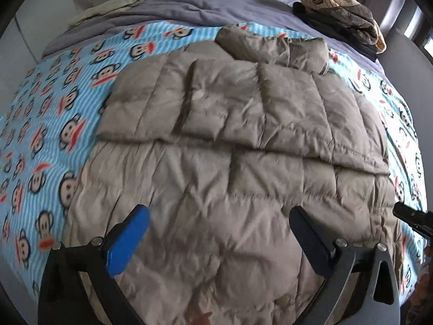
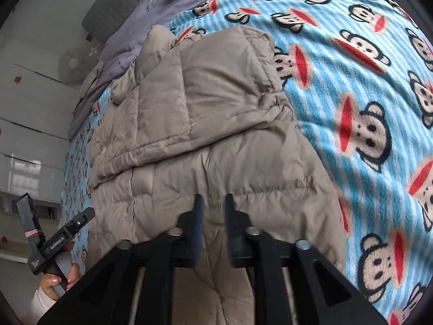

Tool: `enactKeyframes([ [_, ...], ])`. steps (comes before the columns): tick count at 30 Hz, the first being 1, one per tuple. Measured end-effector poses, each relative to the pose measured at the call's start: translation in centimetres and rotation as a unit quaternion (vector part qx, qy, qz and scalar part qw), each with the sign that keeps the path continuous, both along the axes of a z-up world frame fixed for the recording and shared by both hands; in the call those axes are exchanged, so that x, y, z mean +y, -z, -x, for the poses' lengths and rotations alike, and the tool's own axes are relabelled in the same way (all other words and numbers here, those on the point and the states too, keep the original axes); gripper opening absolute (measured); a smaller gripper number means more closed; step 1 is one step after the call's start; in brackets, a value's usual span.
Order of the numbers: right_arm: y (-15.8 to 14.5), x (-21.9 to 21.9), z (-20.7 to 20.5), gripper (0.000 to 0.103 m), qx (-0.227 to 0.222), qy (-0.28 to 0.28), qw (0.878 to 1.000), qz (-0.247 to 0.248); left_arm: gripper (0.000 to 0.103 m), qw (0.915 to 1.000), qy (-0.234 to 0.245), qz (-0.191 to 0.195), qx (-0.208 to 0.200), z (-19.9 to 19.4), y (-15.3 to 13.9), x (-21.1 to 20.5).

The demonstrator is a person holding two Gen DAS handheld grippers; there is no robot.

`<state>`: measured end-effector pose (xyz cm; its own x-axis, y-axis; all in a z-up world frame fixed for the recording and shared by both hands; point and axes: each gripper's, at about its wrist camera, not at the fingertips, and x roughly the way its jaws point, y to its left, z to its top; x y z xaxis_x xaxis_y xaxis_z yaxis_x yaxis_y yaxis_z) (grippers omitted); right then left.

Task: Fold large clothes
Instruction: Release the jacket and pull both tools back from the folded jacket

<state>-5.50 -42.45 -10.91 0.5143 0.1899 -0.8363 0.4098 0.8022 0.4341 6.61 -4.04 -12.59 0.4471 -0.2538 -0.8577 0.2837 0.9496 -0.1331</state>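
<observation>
The taupe quilted down jacket (image 1: 230, 140) is laid flat on the blue monkey-print fleece blanket (image 1: 54, 124), one panel already folded across. Further folds are judged outstanding. The left gripper (image 1: 219, 233) is spread wide, empty; the right gripper (image 2: 213, 214) is parted slightly, gripping nothing.

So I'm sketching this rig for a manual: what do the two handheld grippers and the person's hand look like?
The left gripper has flat black fingers on black linkage arms with silver pivot bolts; one finger carries a bright blue pad. The right gripper is black too, with the same silver bolts. Seen from the right wrist, the left gripper's black body bears small white lettering and a pink band; the hand wears a white sleeve and glossy nails.
</observation>
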Motion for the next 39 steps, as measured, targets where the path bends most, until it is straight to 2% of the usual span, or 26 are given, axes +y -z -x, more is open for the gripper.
enactKeyframes([
  [1, -0.1, 0.3, 0.3, 0.066, -0.002, -0.001, 1.000, -0.002, 0.103, 1.0000, 0.000, -0.001, 0.004, 0.5, 0.1, 0.2],
  [2, -0.2, 0.5, 0.6, 0.075, -0.006, -0.002, 1.000, -0.003, 0.103, 1.0000, 0.000, -0.002, 0.006, 1.0, 0.2, 0.3],
  [3, -0.3, 0.8, 1.0, 0.080, -0.012, -0.003, 1.000, -0.003, 0.103, 0.9999, 0.001, -0.004, 0.009, 1.5, 0.3, 0.5],
  [8, -0.4, 2.3, 2.5, 0.082, -0.017, 0.004, 1.000, 0.002, 0.103, 0.9998, 0.009, -0.008, 0.013, 3.1, 1.1, 1.5],
  [11, -0.3, 3.7, 3.8, 0.093, -0.017, 0.012, 1.000, 0.013, 0.103, 0.9998, 0.010, -0.008, 0.015, 4.1, 1.4, 2.5],
  [12, -0.2, 4.3, 4.4, 0.103, -0.018, 0.016, 1.000, 0.016, 0.103, 0.9998, 0.011, -0.009, 0.014, 4.3, 1.3, 2.9],
  [16, 0.1, 6.5, 6.0, 0.103, -0.011, 0.017, 0.999, 0.029, 0.103, 0.9996, 0.017, -0.009, 0.019, 6.3, 1.4, 5.6],
  [23, -0.2, 9.3, 9.0, 0.103, 0.010, 0.037, 0.999, -0.035, 0.103, 0.9984, 0.019, -0.039, 0.035, 9.8, 1.1, 10.1],
  [34, -2.2, 13.4, 12.9, 0.103, 0.023, 0.063, 0.997, -0.048, 0.103, 0.9954, 0.010, -0.003, 0.095, 14.8, 2.0, 16.3],
  [39, -2.6, 14.7, 14.3, 0.103, 0.029, 0.071, 0.996, -0.051, 0.103, 0.9953, 0.016, 0.003, 0.095, 15.9, 1.7, 17.0],
])
